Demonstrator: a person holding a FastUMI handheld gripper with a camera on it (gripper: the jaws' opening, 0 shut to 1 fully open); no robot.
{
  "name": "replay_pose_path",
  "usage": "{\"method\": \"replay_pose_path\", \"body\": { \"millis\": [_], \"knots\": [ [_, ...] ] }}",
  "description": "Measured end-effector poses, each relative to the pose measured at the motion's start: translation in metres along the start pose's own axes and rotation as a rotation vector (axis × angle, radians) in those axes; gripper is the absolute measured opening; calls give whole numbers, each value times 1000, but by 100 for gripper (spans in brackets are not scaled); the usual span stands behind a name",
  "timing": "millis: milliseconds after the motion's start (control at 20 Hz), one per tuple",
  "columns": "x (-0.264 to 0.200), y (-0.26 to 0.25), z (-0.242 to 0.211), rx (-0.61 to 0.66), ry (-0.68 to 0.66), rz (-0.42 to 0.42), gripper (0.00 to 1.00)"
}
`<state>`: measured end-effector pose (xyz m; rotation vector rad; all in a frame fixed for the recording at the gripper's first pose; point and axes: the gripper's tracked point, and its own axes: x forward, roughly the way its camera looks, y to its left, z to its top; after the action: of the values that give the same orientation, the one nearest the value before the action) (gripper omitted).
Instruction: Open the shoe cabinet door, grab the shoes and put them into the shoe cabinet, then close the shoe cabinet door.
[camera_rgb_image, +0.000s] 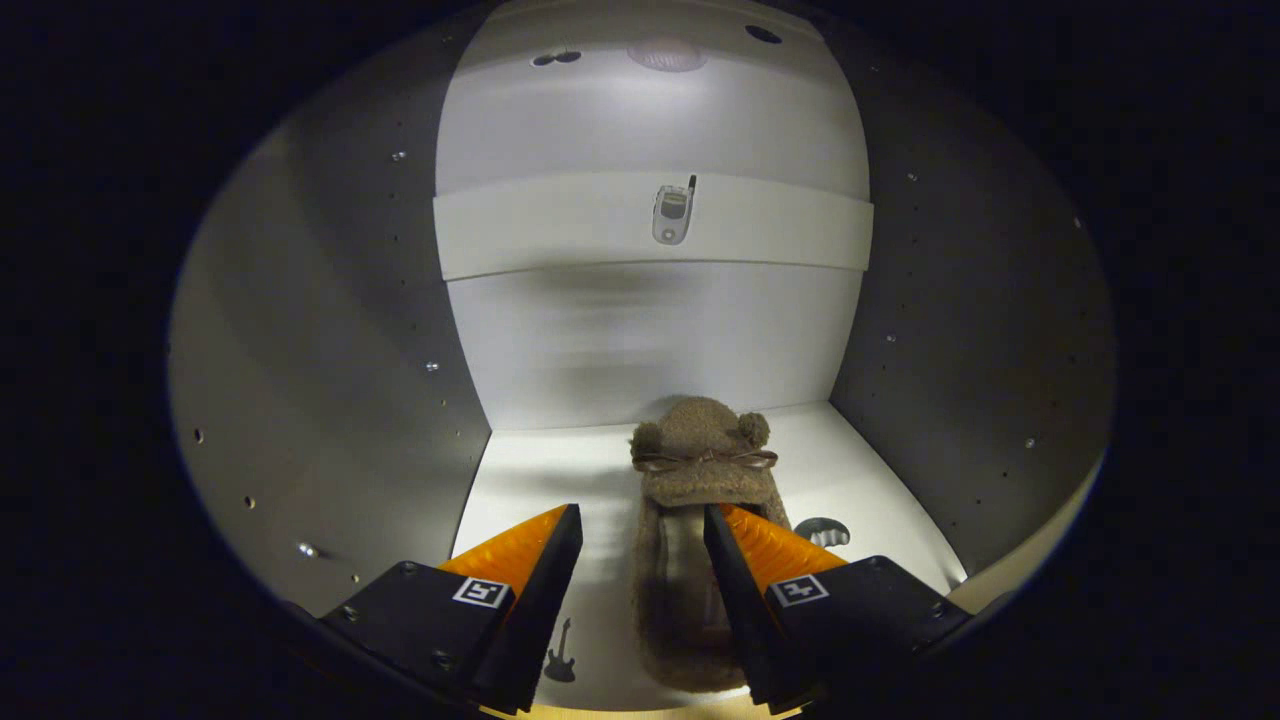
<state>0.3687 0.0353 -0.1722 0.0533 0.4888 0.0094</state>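
— What sort of place is this?

— The inside of a shoe cabinet (330, 330) in a staged household booth. Bare side panels carry rows of small shelf-pin holes, and a pale shelf (650, 225) crosses the back wall.

— What makes it look staged?

— Little picture stickers: a flip phone sticker (673, 213) on the shelf edge, a guitar sticker (561, 651) on the floor.

— And the household part?

— A fuzzy brown slipper (697, 470) with ears and a bow lies on the cabinet floor; the open jaws of the gripper (642, 530) stand around its heel end.
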Motion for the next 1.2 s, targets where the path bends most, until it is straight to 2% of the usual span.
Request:
{"method": "replay_pose_path", "body": {
  "millis": [250, 750, 1200],
  "knots": [
    [-50, -7, 4, 15, -57, -11, 79],
    [-189, -35, 9, 51, -203, -22, 79],
    [-304, -73, -17, 86, -258, -41, 79]
  ]
}}
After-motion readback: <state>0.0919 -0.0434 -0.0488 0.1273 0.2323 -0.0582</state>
